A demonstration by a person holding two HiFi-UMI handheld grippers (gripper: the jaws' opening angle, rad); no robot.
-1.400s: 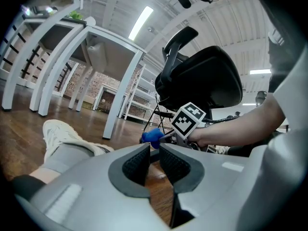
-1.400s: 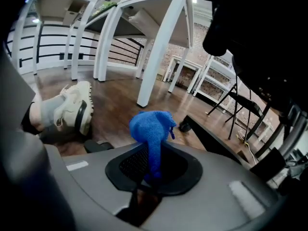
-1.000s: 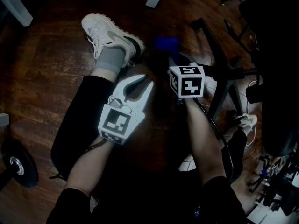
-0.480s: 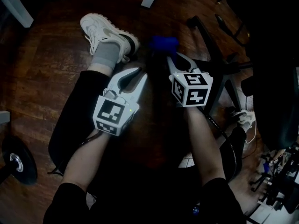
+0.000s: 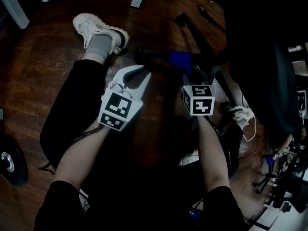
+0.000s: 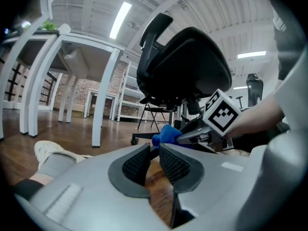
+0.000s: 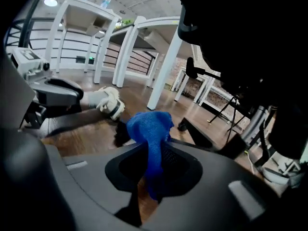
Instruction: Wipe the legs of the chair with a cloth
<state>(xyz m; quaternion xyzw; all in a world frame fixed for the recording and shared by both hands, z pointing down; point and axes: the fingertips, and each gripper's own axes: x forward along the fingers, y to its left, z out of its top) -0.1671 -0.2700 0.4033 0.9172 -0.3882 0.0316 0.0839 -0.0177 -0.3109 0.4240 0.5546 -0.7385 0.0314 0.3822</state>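
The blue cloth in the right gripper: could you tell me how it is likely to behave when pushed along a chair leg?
Probably floppy: the blue cloth bunches past the right gripper and droops between its jaws. Likely light, since a pinch carries it. Its nubby weave should drag rather than slide on the chair leg.

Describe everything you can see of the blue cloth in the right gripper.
The blue cloth looks like soft, nubby microfibre, bright blue all over. It is crumpled into a bunch that sticks out past the tips of the right gripper, whose jaws are shut on it, and a narrower tail hangs down between them. In the head view it sits over the black chair-base leg; whether it presses on that leg cannot be told.
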